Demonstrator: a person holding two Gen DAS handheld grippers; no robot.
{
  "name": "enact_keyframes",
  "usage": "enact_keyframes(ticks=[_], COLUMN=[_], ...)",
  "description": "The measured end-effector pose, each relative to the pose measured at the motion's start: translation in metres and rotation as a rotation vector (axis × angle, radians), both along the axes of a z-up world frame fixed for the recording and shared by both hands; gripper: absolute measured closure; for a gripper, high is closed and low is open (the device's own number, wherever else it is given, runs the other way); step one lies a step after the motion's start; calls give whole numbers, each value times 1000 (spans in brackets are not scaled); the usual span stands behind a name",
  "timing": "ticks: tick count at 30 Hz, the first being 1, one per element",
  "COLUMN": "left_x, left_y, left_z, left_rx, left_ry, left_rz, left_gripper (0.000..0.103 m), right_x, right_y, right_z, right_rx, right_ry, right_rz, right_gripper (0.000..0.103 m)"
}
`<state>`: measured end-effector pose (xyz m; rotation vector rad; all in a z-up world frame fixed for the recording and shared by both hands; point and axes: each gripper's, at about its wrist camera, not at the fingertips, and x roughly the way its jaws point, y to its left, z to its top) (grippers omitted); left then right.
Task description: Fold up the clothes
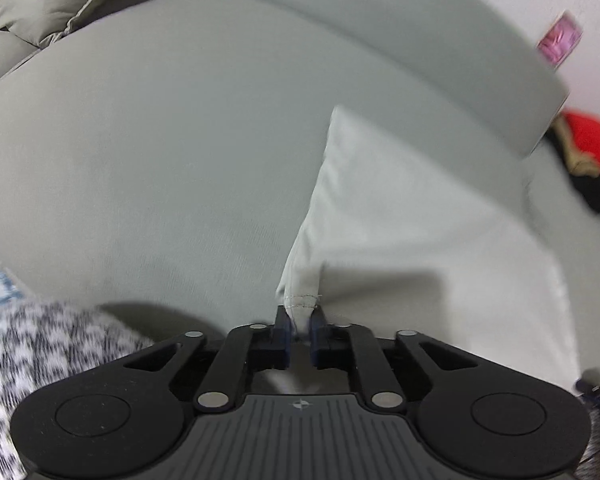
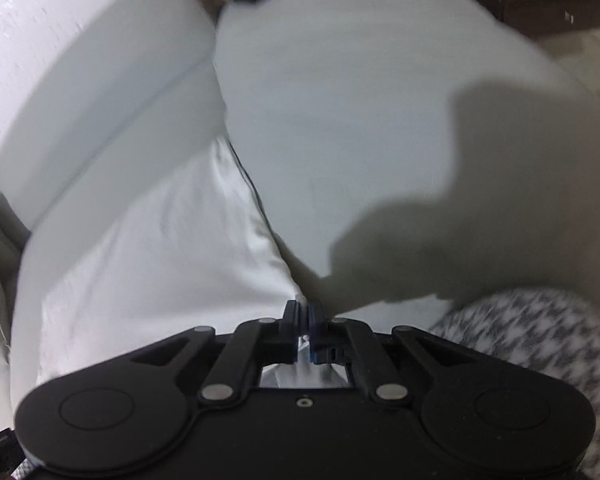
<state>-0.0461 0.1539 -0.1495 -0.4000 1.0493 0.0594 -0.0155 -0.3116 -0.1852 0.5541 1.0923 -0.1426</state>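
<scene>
A white garment [image 1: 400,216] lies spread on a pale grey sofa seat [image 1: 160,152]. My left gripper [image 1: 300,316] is shut on a stitched hem corner of it, which bunches up between the jaws. In the right wrist view the same white garment [image 2: 160,248] stretches away to the left, and my right gripper [image 2: 304,312] is shut on its near edge, with cloth showing behind the closed jaws. Both grippers point steeply down at the seat.
A black-and-white houndstooth cloth [image 1: 40,360] lies at the near left, and the houndstooth cloth [image 2: 540,340] shows at the right gripper's right. The sofa backrest [image 1: 420,32] runs behind. Red and black clothes [image 1: 592,160] sit at the far end. A quilted cushion [image 1: 60,4] is upper left.
</scene>
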Motion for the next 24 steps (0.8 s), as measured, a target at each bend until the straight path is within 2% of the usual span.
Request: enact_keyframes(ticks=[2, 4, 5, 6, 8, 11, 13, 14, 17, 19, 21, 22, 23, 24], left_x=[-10, -22, -28, -31, -34, -26, -5, 7, 39, 57, 71, 72, 72, 73], left_y=[-5, -4, -4, -5, -8, -22, -40, -51, -81, -91, -94, -87, -79, -73], left_z=[5, 15, 22, 30, 44, 58, 54, 51, 32, 11, -10, -15, -17, -18], left_rx=[65, 114, 130, 141, 158, 172, 163, 158, 158, 270, 408, 475, 530, 593], left_ry=[-6, -29, -52, -81, -144, -226, -247, -253, -239, -195, -142, -134, -139, -132], left_rz=[-15, -25, -26, -31, -48, -97, -149, -175, -245, -238, -207, -180, -158, -133], left_gripper=[84, 84, 82, 81, 81, 81, 82, 83, 80, 78, 79, 80, 80, 80], right_x=[-3, -9, -12, -16, -29, -28, -15, -3, 29, 48, 60, 62, 61, 59], right_y=[5, 6, 7, 7, 5, 4, 15, 27, 64, 83, 92, 91, 87, 81], right_z=[0, 9, 14, 21, 32, 42, 39, 33, 15, -2, -18, -22, -23, -22], right_rx=[-47, -82, -98, -103, -95, -13, 43, 63, 134, 174, 118, 88, 60, 32], right_ry=[11, 2, -2, -22, -79, -162, -188, -198, -191, -173, -140, -139, -147, -155], right_rz=[10, 8, 7, 3, 3, 28, 64, 94, 197, 232, 228, 221, 210, 200], right_gripper=[95, 83, 71, 67, 66, 68, 72, 80, 82, 82, 84, 97, 103, 103])
